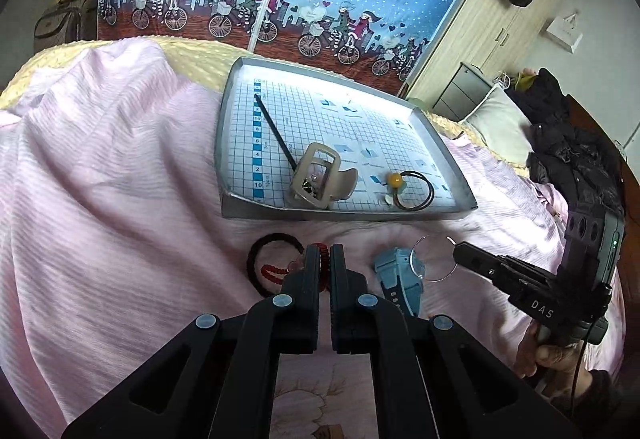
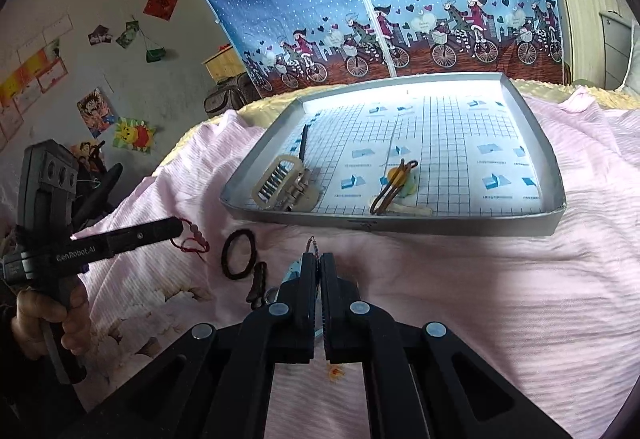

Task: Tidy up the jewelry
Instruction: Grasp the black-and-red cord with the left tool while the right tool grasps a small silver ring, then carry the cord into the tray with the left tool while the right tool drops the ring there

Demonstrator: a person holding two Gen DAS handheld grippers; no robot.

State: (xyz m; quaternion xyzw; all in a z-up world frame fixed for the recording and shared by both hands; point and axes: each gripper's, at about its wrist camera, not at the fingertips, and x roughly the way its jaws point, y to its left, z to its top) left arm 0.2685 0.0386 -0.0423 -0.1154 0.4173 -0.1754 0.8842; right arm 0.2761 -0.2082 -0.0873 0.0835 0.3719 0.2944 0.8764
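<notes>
Your left hand-held gripper [image 1: 325, 259] is pinching a red bead bracelet [image 2: 192, 239], jaws closed on it, lifted at 9 o'clock from the tray [image 1: 344, 217]. Your right hand-held gripper [image 2: 318, 267] is clamping a thin wire hoop [image 1: 434, 259] just beside the blue watch [image 1: 398, 273].

In the tray you are already keeping a hair claw [image 1: 316, 177], a black stick [image 1: 276, 133] and a beaded hair tie [image 1: 414, 187]. Lying on the bed at 6 o'clock from the tray, a dark hair tie [image 2: 239, 254] and the watch are waiting.

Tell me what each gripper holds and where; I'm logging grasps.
Left gripper pinches the red bead bracelet by its cord; right gripper pinches the thin wire hoop at its rim.
</notes>
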